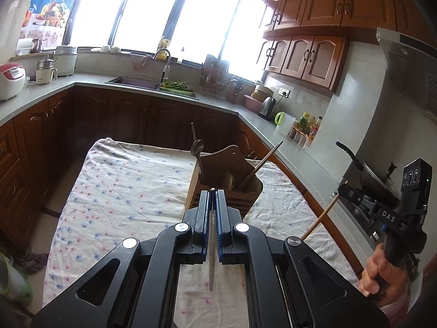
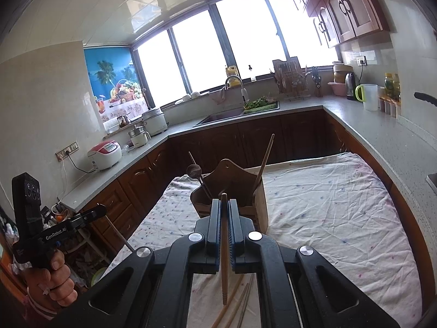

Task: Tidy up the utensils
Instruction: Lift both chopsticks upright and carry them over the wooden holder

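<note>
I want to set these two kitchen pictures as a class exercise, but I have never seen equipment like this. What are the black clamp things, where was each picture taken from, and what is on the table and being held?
No robot here: a person holds a hand-operated clamp, called a gripper, in each hand. Each carries a wide-angle camera looking along its two fingers, so each picture shows its own gripper from behind.

The left camera's picture shows the left gripper shut on a thin metal chopstick; at the right edge a hand holds the other gripper.

The right camera's picture shows the right gripper shut on a wooden chopstick.

Ahead, on a table under a flowered cloth, stands a wooden utensil holder with a spoon and chopsticks in it. More chopsticks lie on the cloth.
</note>
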`<action>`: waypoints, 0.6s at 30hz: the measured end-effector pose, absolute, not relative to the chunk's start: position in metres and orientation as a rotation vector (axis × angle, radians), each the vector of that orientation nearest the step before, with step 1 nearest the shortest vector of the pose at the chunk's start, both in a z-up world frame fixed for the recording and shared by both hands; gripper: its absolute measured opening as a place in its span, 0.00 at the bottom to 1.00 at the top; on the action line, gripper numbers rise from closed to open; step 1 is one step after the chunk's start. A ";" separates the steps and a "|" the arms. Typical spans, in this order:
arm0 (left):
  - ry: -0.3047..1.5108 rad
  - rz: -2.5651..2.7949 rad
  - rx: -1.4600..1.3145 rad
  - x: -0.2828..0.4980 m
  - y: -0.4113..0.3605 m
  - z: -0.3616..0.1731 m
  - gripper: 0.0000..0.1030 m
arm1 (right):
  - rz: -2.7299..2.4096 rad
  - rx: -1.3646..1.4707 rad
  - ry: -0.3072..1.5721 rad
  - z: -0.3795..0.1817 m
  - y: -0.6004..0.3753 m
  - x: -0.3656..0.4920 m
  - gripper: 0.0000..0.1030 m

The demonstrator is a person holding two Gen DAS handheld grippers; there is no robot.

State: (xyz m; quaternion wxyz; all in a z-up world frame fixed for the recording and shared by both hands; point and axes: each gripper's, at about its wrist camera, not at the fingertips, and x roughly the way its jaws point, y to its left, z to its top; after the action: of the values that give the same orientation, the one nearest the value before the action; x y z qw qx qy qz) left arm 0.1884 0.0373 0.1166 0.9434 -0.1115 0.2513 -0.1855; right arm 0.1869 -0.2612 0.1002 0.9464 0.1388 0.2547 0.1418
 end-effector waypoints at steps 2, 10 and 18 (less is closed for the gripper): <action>0.508 -0.378 -0.229 0.191 0.037 0.119 0.03 | 0.288 0.284 0.516 0.101 -0.261 0.190 0.05; 0.475 -0.377 -0.238 0.206 0.037 0.130 0.03 | 0.280 0.294 0.485 0.110 -0.267 0.204 0.05; 0.393 -0.370 -0.257 0.228 0.035 0.158 0.03 | 0.263 0.302 0.424 0.132 -0.272 0.230 0.05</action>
State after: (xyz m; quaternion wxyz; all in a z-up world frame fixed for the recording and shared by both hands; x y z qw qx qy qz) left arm 0.2284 0.0352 0.1583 0.9557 -0.1265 0.1934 -0.1825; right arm 0.2297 -0.2719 0.1325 0.9578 0.1488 0.2091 0.1295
